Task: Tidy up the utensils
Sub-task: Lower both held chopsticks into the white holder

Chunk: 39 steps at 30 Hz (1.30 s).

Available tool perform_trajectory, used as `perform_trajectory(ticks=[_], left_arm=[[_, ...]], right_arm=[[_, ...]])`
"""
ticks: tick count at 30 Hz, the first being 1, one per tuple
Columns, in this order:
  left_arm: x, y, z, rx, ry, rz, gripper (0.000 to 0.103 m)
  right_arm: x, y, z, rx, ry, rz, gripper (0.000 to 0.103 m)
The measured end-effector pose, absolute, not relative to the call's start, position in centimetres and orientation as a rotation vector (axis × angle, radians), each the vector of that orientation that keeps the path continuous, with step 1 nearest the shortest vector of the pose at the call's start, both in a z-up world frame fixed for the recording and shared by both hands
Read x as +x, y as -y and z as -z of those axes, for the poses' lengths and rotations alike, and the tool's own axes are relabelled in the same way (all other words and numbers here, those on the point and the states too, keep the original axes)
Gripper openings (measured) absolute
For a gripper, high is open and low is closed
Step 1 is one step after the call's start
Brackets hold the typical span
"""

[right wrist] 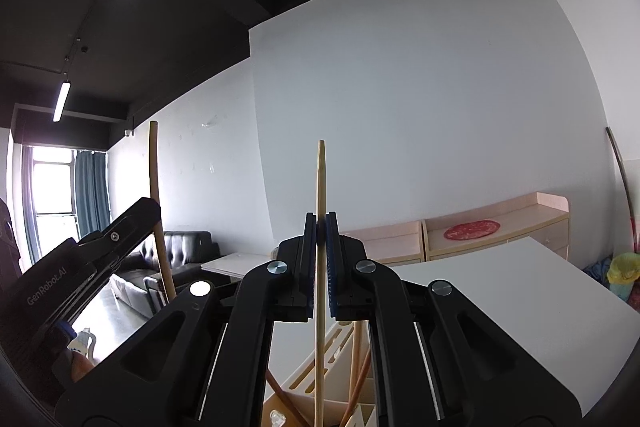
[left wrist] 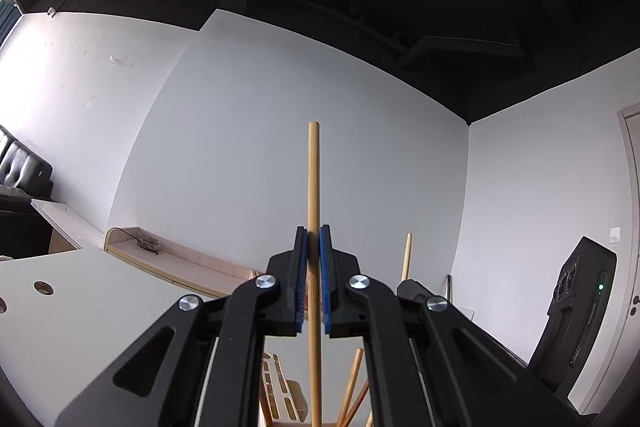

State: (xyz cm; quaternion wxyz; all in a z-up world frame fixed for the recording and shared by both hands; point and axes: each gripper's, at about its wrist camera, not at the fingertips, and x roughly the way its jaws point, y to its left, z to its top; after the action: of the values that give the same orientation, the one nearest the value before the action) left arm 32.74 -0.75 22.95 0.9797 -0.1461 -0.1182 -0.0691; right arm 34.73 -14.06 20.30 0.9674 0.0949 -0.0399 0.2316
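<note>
My left gripper (left wrist: 313,233) is shut on a round wooden chopstick (left wrist: 314,179) that stands upright between its blue pads. My right gripper (right wrist: 321,219) is shut on a thinner bamboo chopstick (right wrist: 321,179), pointed end up. Below both grippers stands a pale wooden utensil holder (left wrist: 280,391) (right wrist: 304,371) with slotted sides, and several more sticks (left wrist: 352,383) (right wrist: 356,359) lean in it. The lower ends of both held chopsticks reach down toward the holder and are hidden. Seen from the right wrist, the left gripper (right wrist: 154,211) is close by on the left; from the left wrist, the right gripper (left wrist: 416,291) sits just to the right.
The holder stands on a white table (left wrist: 80,307) (right wrist: 500,291). Pale pink cabinets (right wrist: 496,227) line the wall behind, one with a red plate (right wrist: 472,229). A black sofa (right wrist: 176,247) is at far left and a black device (left wrist: 580,307) at right.
</note>
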Motion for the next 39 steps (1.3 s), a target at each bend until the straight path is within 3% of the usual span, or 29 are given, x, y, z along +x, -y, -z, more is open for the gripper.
perform_trajectory(ticks=[21,39], left_arm=[[36.1,2.1,-18.6,-0.188,0.179,0.088,0.006],[36.0,2.2,-17.6,-0.058,0.097,0.143,0.006]], right_arm=[[36.4,13.1,-15.2,0.213,0.063,-0.521,0.004],[34.5,13.4,-14.1,0.156,0.009,-0.568,0.005]])
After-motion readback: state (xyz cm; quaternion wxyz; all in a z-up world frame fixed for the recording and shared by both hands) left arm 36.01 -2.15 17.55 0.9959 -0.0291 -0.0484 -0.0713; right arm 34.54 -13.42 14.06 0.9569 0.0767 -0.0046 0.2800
